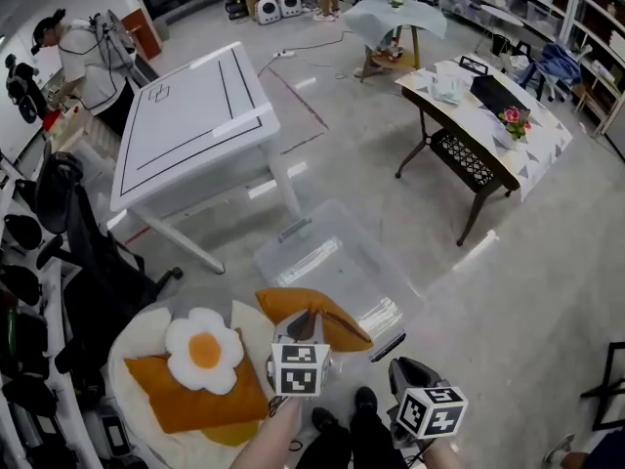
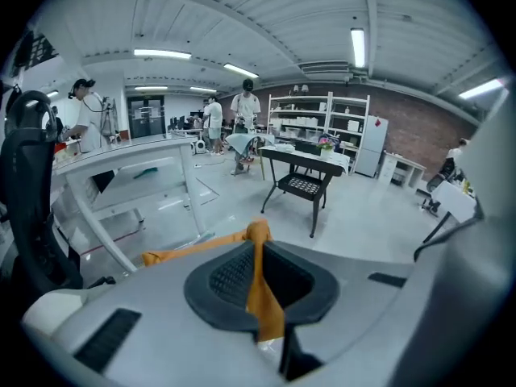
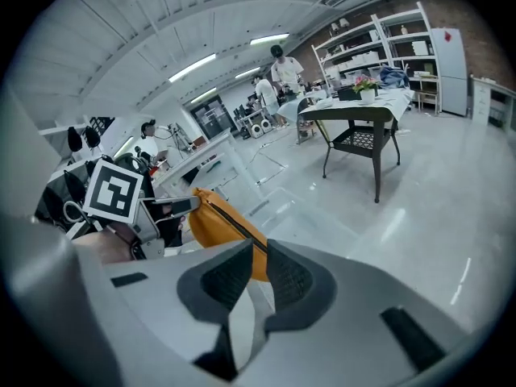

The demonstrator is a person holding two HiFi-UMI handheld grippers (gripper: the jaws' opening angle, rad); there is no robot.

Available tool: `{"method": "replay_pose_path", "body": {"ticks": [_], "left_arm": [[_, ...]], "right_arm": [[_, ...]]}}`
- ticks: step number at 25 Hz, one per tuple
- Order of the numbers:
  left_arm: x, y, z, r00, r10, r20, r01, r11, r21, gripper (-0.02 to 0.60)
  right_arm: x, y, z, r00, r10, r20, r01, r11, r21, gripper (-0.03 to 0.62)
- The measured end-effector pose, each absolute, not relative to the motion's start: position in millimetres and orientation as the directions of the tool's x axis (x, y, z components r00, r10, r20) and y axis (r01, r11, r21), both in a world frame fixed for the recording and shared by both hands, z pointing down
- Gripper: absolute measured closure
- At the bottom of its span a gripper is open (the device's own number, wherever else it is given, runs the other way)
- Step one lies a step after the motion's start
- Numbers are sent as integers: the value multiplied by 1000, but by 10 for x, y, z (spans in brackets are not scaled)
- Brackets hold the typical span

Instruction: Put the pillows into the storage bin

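While the clear bin point(image 1: 337, 257) lies open just beyond its tips, the left gripper point(image 2: 260, 285), pointing forward, pinches an edge of the orange pillow point(image 1: 327, 313); the right gripper point(image 3: 256, 285) beside it stands slightly parted, empty.

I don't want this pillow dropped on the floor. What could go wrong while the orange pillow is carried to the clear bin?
1. The left gripper is shut on only a thin fold of the orange pillow, so the fabric may slip out. The right gripper seems to give it no support.
2. The pillow hangs by the near edge of the bin. Let go here, it could catch the rim and fall outside.
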State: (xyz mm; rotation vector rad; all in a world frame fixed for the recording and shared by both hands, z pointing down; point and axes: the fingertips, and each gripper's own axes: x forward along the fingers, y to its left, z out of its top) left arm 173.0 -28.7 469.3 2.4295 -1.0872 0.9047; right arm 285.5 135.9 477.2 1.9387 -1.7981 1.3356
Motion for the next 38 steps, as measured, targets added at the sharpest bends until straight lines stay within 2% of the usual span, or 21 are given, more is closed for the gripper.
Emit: {"method": "replay_pose_path", "body": {"ticks": [11, 15, 17, 22, 26, 32, 38], "left_arm": [[2437, -461, 5290, 454, -469, 758, -708, -706, -12, 544], [2495, -535, 5408, 426, -485, 764, -736, -677, -19, 526], [2519, -559, 5399, 437, -492, 753, -748, -664, 0, 494], [2404, -454, 5422, 419, -505, 755, -785, -619, 22, 459], [1981, -275, 5460, 354, -531, 770, -842, -540, 15, 440], [899, -219, 5519, 185, -585, 789, -941, -336, -28, 439], [-64, -1, 5558, 40, -609, 792, -993, -110, -34, 439]], "right_arm": [[3376, 1417, 4926, -95, -697, 711, -846, -320, -426, 543], [3479, 1395, 4944, -87, -695, 713, -845, -327, -423, 543], [3516, 1380, 4962, -91, -693, 715, -847, -324, -421, 543], [3547, 1360, 4998, -134, -679, 722, -849, -298, -437, 543], [3427, 1271, 4975, -182, -671, 719, -863, -241, -443, 543], [2867, 823, 4989, -333, -635, 697, -881, -53, -469, 545], [2149, 575, 5067, -460, -549, 698, -869, 115, -481, 545]]}}
